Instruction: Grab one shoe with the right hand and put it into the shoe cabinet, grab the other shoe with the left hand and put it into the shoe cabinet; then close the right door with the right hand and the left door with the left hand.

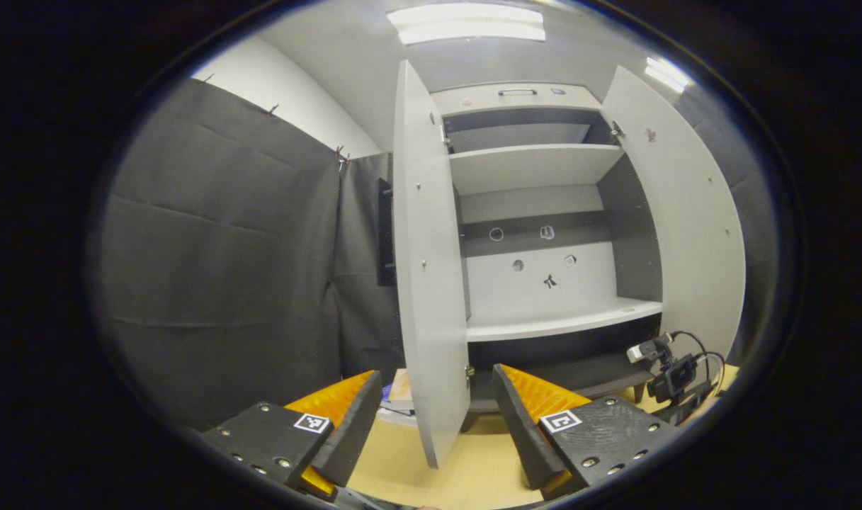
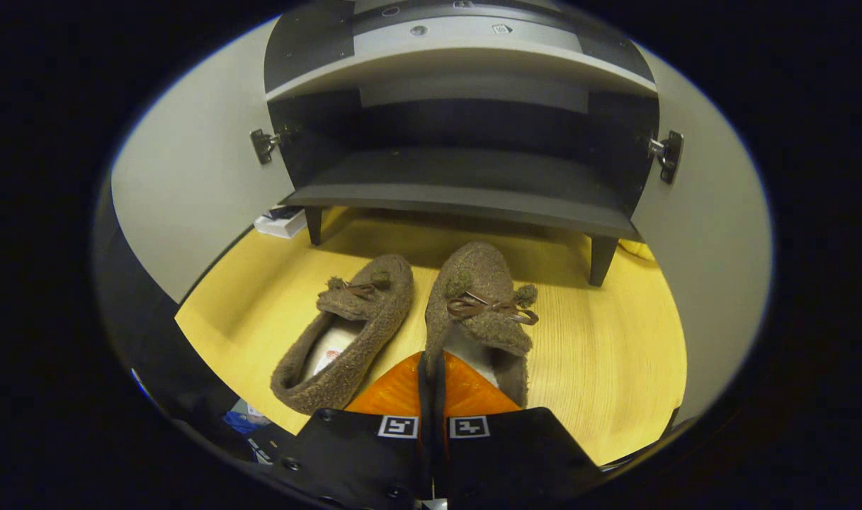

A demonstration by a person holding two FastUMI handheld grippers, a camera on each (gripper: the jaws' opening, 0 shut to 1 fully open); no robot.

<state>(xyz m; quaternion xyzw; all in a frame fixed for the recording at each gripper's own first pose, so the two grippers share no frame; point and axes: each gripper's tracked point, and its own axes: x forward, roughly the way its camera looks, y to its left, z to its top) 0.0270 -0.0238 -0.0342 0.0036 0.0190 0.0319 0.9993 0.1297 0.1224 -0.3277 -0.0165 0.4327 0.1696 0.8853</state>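
1. Below the grey shoe cabinet (image 2: 466,184), on the pale yellow wooden floor (image 2: 600,368), we see two brown fuzzy slippers with small bows lying side by side, toes toward the cabinet.
2. Our right gripper (image 2: 431,375) has its fingers pressed together on the inner heel edge of the right-hand slipper (image 2: 480,312); the thin wall of the shoe seems pinched between them, which we judge to be the hold for lifting it.
3. Just left of it, the left-hand slipper (image 2: 353,326) lies free, nothing touching it.
4. Both pale grey cabinet doors stand wide open, so the dark bottom shelf beyond the toes is reachable.
5. Our left gripper (image 1: 438,418) is held higher, fingers spread and holding nothing, facing the edge of the open left door (image 1: 423,283).
6. Past that door we see bare white shelves (image 1: 544,170); another gripper (image 1: 668,375) with cables sits low at the far right.
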